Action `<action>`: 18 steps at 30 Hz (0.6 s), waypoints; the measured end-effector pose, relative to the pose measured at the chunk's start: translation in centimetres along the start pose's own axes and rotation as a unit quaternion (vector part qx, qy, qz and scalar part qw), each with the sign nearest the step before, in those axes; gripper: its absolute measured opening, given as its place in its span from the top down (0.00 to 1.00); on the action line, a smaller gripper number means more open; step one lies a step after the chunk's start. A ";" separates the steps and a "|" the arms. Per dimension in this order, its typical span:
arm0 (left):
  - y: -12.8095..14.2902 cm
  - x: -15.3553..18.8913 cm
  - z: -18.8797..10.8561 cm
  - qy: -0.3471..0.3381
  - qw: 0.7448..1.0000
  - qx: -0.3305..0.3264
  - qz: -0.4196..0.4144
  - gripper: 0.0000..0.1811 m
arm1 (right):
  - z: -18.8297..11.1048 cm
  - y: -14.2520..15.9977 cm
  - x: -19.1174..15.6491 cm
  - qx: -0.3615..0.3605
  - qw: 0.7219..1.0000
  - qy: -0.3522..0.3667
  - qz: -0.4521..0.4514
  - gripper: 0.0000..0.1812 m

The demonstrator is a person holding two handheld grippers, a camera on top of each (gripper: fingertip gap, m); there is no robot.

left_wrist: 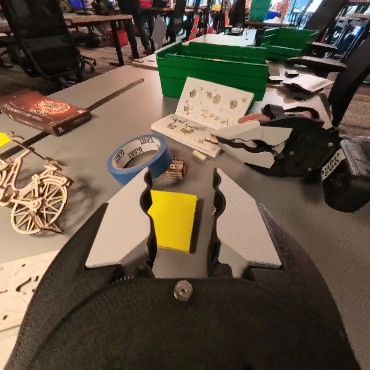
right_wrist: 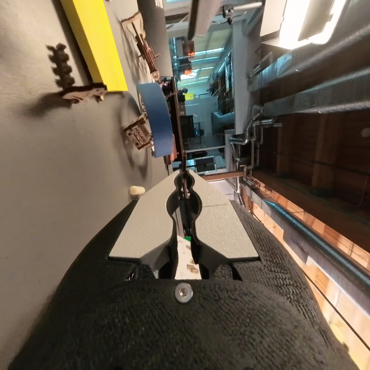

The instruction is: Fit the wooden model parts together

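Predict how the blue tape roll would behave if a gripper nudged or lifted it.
The blue tape roll leans tilted on a small wooden block, so a nudge would probably drop it flat or shift the block. It looks like a hollow ring, so it is likely light. Stood on edge, it could roll.

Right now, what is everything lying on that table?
Wooden bicycle model: one, pale, far left.
Box: one, dark red, left rear.
Tape roll: one, blue, centre.
Small wooden crate part: one, brown, beside tape.
Yellow pad: one, between left fingers.
Instruction booklet: one, white, open.
Green bins: stacked, behind booklet.
White peg: one, near booklet.
Left gripper: open.
Right gripper: pinching a thin wooden piece.
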State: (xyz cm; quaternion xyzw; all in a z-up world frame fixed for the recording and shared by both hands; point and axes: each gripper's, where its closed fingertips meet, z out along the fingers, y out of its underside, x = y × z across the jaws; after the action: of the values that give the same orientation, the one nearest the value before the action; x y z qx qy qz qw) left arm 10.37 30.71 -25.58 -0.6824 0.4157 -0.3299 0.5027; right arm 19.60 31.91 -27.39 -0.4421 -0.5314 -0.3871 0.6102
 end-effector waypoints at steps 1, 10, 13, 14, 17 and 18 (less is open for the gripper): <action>-0.3 -0.2 0.2 -0.003 1.000 0.004 0.010 0.67 | -0.1 0.0 -0.2 -0.005 1.000 -0.004 -0.002 1.00; 1.0 -4.2 5.8 -0.025 0.957 -0.140 0.254 0.79 | -0.3 0.2 -2.3 -0.046 0.997 -0.056 -0.014 1.00; 1.4 -5.2 6.9 -0.033 0.933 -0.181 0.309 0.95 | -0.3 0.4 -2.5 -0.055 0.997 -0.060 -0.010 1.00; 1.5 -5.4 7.1 -0.034 0.927 -0.192 0.320 0.93 | -0.3 0.5 -2.5 -0.057 0.996 -0.061 -0.008 1.00; 1.1 -5.5 7.2 -0.027 0.919 -0.201 0.337 0.85 | -0.2 0.6 -2.6 -0.061 0.996 -0.064 -0.001 1.00; 0.5 -5.4 7.2 -0.026 0.922 -0.189 0.338 0.84 | -0.1 0.7 -2.6 -0.062 0.996 -0.066 0.002 1.00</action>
State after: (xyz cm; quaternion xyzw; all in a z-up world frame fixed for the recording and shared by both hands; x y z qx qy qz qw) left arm 14.09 38.44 -28.23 -0.5921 0.6628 -0.0378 0.4569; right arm 19.93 32.01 -30.07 -0.5049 -0.5441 -0.3883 0.5461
